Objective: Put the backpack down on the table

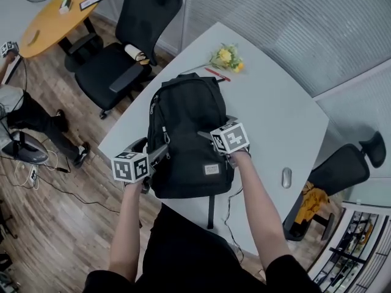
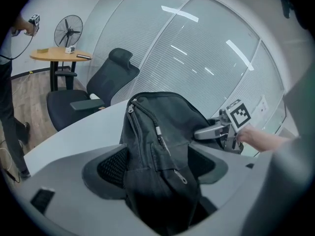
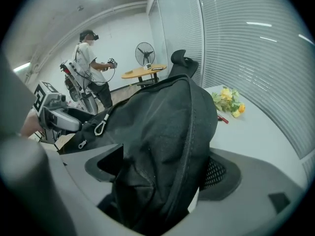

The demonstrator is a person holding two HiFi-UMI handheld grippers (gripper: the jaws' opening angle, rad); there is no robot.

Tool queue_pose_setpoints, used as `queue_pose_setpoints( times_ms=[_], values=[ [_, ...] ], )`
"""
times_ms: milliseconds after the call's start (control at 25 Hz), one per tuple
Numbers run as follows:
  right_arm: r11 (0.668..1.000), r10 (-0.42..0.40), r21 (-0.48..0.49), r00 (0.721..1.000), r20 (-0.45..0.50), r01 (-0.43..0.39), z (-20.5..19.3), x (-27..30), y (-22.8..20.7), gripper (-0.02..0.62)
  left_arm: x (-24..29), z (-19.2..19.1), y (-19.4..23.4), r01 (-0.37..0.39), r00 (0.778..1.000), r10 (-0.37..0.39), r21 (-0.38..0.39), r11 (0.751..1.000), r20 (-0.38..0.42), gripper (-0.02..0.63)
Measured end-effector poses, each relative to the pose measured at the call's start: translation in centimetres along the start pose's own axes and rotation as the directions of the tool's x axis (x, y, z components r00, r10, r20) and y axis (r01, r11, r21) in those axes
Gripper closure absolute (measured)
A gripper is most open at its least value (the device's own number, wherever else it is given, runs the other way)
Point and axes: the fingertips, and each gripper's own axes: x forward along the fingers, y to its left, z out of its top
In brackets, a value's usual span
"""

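The black backpack lies flat on the white table, top end pointing away from me, a strap hanging over the near edge. At its left side is my left gripper, at its right side my right gripper. In the left gripper view the backpack's zippered side fills the space between the widely spread jaws of the left gripper. In the right gripper view the pack's fabric bulges between the jaws of the right gripper, with a sliver of table showing beside the right pad. Both stand open.
Yellow flowers and a red pen lie beyond the backpack. A grey mouse sits at the right. Black office chairs flank the table. A round wooden table stands far left. A person stands in the background.
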Motion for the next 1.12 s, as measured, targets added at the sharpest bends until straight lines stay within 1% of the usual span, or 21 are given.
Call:
queue_pose_setpoints(
  times_ms=[160,360,640,800,1120],
  values=[
    [1.0,-0.002,0.03,0.999,0.034,0.001,0.2,-0.5,-0.6,0.129,-0.4,0.0,-0.6,0.005,1.0,-0.005,0.011,1.0,0.006,0.245],
    [0.998,-0.024,0.059,0.999,0.043,0.022,-0.1,-2.0,-0.8,0.127,-1.5,0.3,-1.5,-0.003,1.0,0.003,0.037,0.999,0.018,0.245],
    [0.997,-0.043,0.075,0.991,0.127,0.034,-1.1,-5.5,0.2,0.133,-3.6,0.4,-4.2,-0.023,0.998,0.018,0.085,0.996,0.065,0.245],
    [0.998,-0.042,0.053,0.982,0.185,0.032,-1.3,-7.9,1.8,0.152,-5.0,0.3,-6.1,-0.037,0.994,0.025,0.108,0.993,0.109,0.247],
    [1.0,0.02,-0.024,0.954,0.3,-0.014,-1.4,-12.9,6.5,0.197,-8.1,-0.7,-11.0,-0.054,0.982,0.025,0.153,0.987,0.186,0.25]
  ],
)
